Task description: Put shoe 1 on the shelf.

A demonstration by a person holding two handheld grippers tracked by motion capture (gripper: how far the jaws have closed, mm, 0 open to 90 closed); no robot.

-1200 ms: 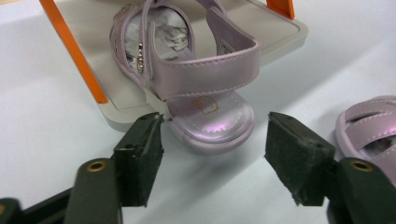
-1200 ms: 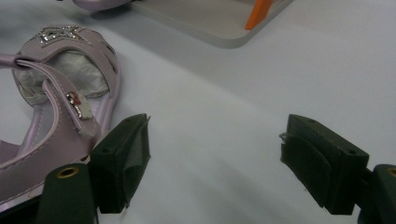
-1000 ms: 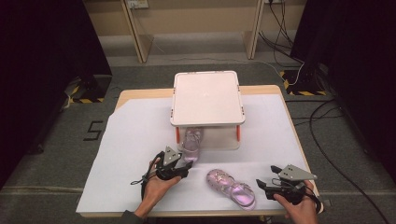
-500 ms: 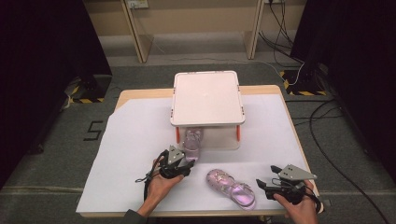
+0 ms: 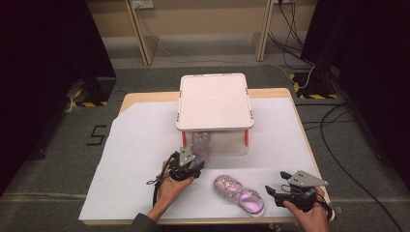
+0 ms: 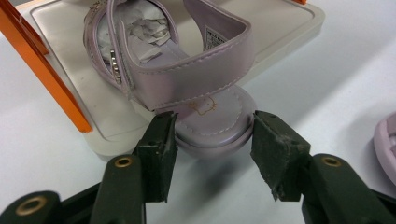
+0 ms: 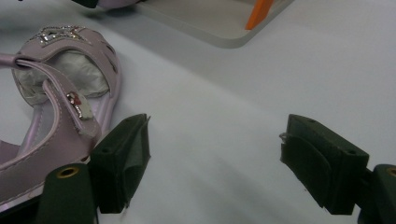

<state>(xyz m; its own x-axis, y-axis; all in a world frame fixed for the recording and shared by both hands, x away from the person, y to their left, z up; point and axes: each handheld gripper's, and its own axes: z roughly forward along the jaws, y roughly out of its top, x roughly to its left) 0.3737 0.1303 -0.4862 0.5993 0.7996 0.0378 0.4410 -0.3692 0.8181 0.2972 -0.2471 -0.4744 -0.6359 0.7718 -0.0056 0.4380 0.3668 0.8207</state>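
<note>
Two sandals: left gripper (image 6: 212, 140) jaws span the heel of one sandal (image 6: 187, 70), unclamped; right gripper (image 7: 215, 161) wide open, empty, beside the other sandal (image 7: 60, 93).

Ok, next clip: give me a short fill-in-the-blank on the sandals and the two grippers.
1. The left gripper has its jaws on either side of the heel of a sandal coloured ____.
2. That sandal lies partly on the lower tray of a rack with legs coloured ____.
3. The right gripper holds ____.
4. The second sandal lies on the white ____.

Missing words: lilac; orange; nothing; sheet
</note>
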